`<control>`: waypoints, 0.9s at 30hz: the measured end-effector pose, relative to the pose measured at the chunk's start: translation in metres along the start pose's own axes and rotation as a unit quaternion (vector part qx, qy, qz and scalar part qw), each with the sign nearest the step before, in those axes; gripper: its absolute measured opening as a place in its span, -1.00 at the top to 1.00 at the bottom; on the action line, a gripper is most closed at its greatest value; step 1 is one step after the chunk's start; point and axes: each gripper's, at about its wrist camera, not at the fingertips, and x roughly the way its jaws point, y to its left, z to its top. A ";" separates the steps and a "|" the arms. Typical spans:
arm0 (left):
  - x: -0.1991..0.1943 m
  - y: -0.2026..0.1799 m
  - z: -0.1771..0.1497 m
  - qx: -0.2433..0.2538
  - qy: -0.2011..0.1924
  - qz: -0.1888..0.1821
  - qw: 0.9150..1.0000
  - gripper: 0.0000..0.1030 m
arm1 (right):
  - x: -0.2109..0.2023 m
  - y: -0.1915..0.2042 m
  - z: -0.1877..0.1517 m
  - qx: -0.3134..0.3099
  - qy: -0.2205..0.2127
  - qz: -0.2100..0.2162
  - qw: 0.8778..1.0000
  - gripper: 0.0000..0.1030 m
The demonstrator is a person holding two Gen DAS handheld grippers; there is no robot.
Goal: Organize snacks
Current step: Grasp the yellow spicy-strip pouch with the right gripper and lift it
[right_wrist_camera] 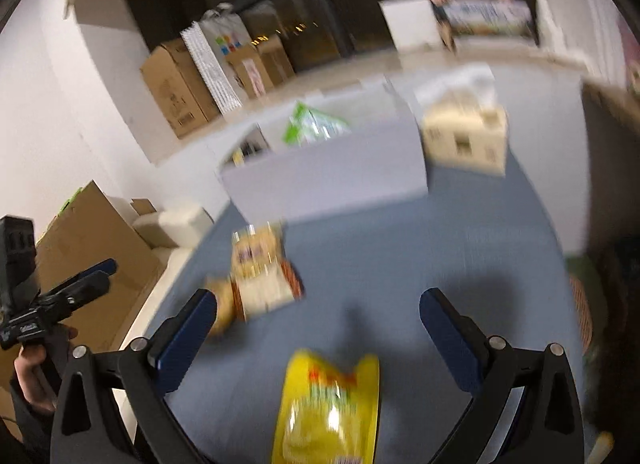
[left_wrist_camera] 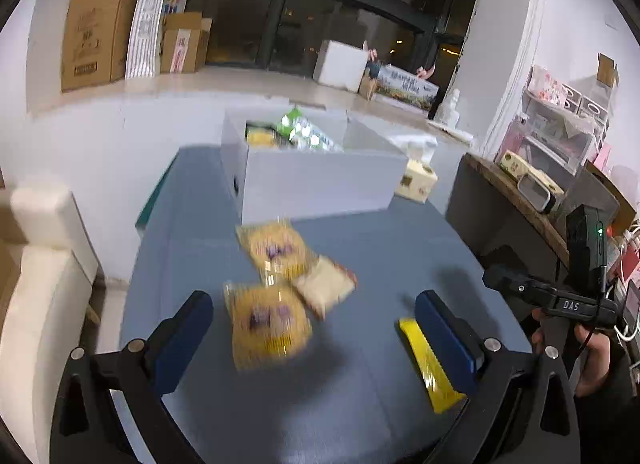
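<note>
On the blue table (left_wrist_camera: 360, 248) lie two yellow cake packets, one near (left_wrist_camera: 266, 324) and one farther (left_wrist_camera: 276, 250), with a pale packet (left_wrist_camera: 326, 284) beside them. My left gripper (left_wrist_camera: 316, 324) is open above the near yellow packet. A yellow snack bag (left_wrist_camera: 432, 364) lies by its right finger. The grey box (left_wrist_camera: 316, 179) behind holds green and yellow snacks. In the right wrist view my right gripper (right_wrist_camera: 320, 328) is open over the yellow bag (right_wrist_camera: 332, 408), with the packets (right_wrist_camera: 260, 276) and the grey box (right_wrist_camera: 328, 175) ahead.
A tissue box (left_wrist_camera: 416, 181) stands right of the grey box, also in the right wrist view (right_wrist_camera: 464, 135). A cream chair (left_wrist_camera: 36, 284) stands left of the table. A dark cabinet with shelves (left_wrist_camera: 520, 199) stands on the right. Cardboard boxes (left_wrist_camera: 100, 27) line the far wall.
</note>
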 end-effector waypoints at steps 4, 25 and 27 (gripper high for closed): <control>0.003 0.001 -0.018 -0.014 0.012 -0.005 1.000 -1.00 | -0.001 0.002 -0.025 -0.028 0.016 -0.064 0.997 -1.00; 0.030 0.001 -0.035 -0.014 0.041 -0.002 0.999 -1.00 | 0.074 0.030 -0.065 -0.092 0.133 -0.153 0.975 -0.81; 0.033 0.003 -0.037 -0.017 0.046 0.000 0.999 -1.00 | 0.071 0.033 -0.063 -0.099 0.124 -0.145 0.977 -0.17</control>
